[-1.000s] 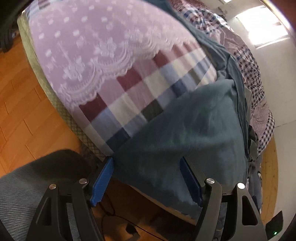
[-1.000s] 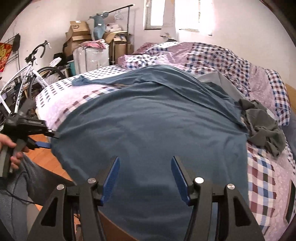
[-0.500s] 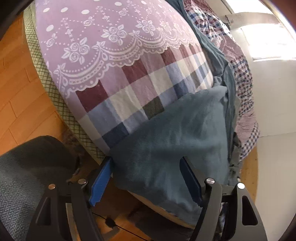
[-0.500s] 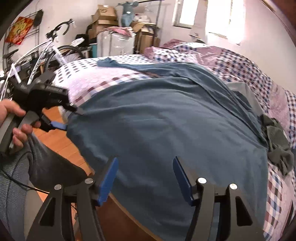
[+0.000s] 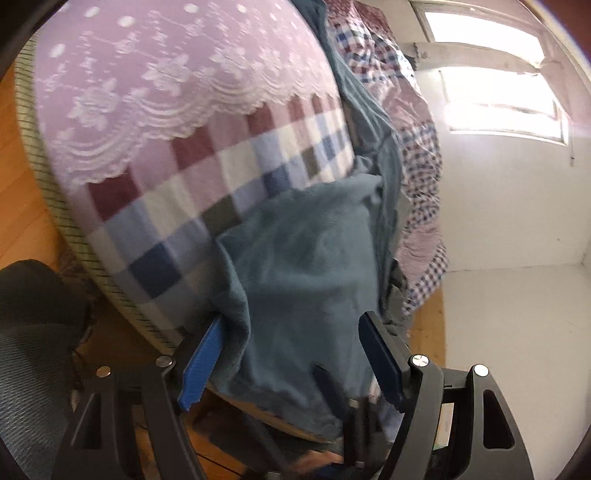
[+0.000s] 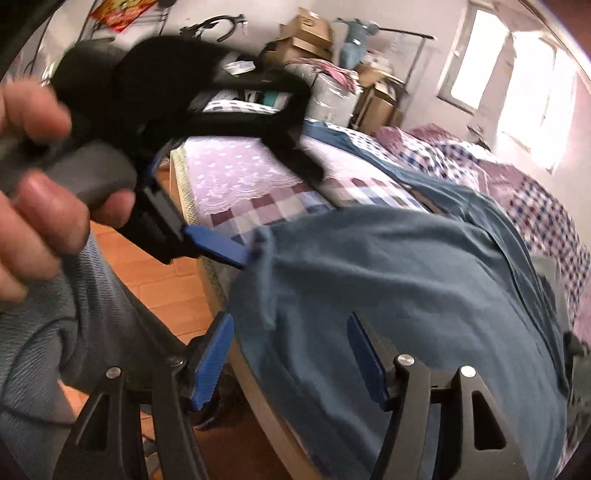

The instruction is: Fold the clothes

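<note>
Shirt [image 6: 406, 280] lies lengthwise, hem overhanging bed [image 6: 236, 177].

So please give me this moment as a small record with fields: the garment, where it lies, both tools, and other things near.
garment: blue garment, spread out, near edge hanging over the bed side
surface: bed with checked cover and lace-patterned part
left tool: open, fingers on either side of the garment's hanging edge
right tool: open, at the near edge
hand: holds the left tool's handle
background: cardboard boxes, window
</note>
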### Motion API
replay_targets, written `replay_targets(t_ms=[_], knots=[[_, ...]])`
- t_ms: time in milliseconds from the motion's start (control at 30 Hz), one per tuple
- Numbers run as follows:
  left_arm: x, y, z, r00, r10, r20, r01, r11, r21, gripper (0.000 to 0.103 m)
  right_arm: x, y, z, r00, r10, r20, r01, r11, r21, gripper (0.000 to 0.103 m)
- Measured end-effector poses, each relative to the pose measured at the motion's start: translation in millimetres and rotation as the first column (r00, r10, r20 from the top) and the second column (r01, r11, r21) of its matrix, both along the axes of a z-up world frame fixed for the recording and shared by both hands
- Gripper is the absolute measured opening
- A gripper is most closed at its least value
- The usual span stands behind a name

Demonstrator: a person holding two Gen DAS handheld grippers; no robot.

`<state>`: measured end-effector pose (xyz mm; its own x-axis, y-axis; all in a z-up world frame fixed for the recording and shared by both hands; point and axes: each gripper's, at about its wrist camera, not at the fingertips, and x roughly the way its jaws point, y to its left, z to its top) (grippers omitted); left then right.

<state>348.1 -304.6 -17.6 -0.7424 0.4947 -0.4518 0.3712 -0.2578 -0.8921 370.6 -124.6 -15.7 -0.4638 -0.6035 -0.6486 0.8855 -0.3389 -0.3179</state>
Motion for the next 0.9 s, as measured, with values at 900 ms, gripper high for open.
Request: replay_targets(t_ms=[900], knots=[[5.4,-4.1,-3.2,0.993,0.098,0.07,-0.092,0.992,-0.083,0.077,-66.1,11.9,7.2,0.961,-0.187,0.206,0.216,0.967,-0.132,0.062]])
